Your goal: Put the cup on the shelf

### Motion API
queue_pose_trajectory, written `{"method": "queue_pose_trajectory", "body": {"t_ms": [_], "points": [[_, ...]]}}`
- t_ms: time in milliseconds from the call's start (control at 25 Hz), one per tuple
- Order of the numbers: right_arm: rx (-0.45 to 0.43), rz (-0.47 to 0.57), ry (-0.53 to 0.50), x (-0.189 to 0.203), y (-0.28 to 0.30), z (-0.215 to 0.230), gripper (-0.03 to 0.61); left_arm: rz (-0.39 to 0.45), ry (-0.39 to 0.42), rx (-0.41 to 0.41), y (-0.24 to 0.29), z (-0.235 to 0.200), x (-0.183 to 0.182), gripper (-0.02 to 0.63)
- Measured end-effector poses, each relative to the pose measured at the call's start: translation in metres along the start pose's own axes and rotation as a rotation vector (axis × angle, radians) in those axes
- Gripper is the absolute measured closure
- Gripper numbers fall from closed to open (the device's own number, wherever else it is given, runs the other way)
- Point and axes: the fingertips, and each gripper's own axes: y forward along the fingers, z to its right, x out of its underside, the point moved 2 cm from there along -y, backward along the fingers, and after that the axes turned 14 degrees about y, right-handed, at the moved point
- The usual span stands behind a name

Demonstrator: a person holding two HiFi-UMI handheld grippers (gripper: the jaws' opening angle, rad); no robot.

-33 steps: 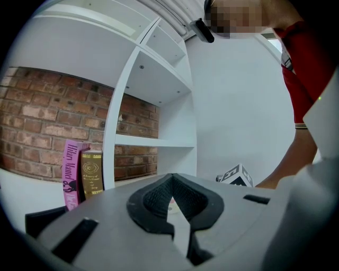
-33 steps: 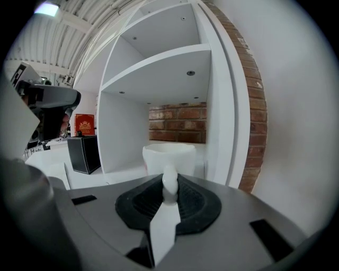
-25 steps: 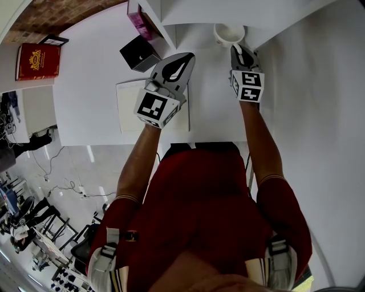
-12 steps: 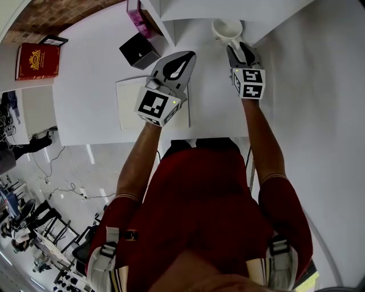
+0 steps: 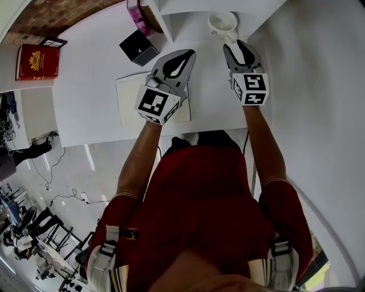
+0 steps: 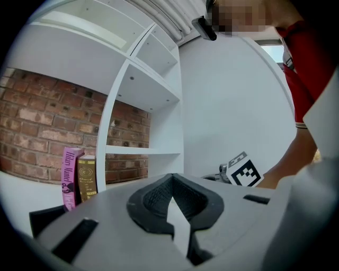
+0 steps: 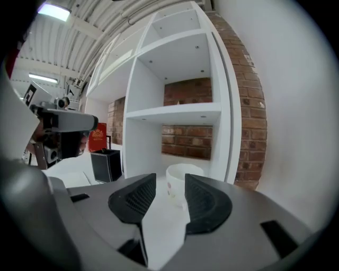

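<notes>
The white cup [image 5: 222,24] stands upright on the floor of the white shelf's [image 5: 169,25] lowest right compartment, its handle toward me. My right gripper [image 5: 235,48] is just short of it. Its jaws have just been opening and stand open with nothing between them. In the right gripper view the cup [image 7: 181,182] shows past the open right gripper [image 7: 170,195], under a shelf board [image 7: 175,113]. My left gripper [image 5: 178,61] hovers over the table, shut and empty. In the left gripper view the left gripper [image 6: 170,200] has its pads together.
A black box [image 5: 138,48] and a pink book [image 5: 136,12] sit left of the shelf's side wall. A white pad [image 5: 126,105] lies under the left gripper on the white table [image 5: 91,80]. A red book [image 5: 37,61] is at far left.
The right gripper has opened off the cup's handle, drawn back toward me and risen. The cup stays in the shelf. The left gripper has barely shifted.
</notes>
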Motion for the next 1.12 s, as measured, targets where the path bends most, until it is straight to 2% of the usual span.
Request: {"method": "queue_pose_trajectory", "body": {"t_ms": [520,840,1120], "points": [[-0.134,0.166,-0.022,-0.065,-0.087,-0.095,0.496,0.074,0.000,-0.026,-0.049,0.011,-0.038,0.611],[-0.194,0.237,-0.020,-0.079,-0.123,-0.139,0.548,0.125,0.000,-0.026,-0.074,0.022,-0.055,0.611],[-0.205,0.270,-0.024,-0.080,-0.137,-0.160,0.578,0.146,-0.002,-0.015,-0.090,0.028,-0.063,0.611]]}}
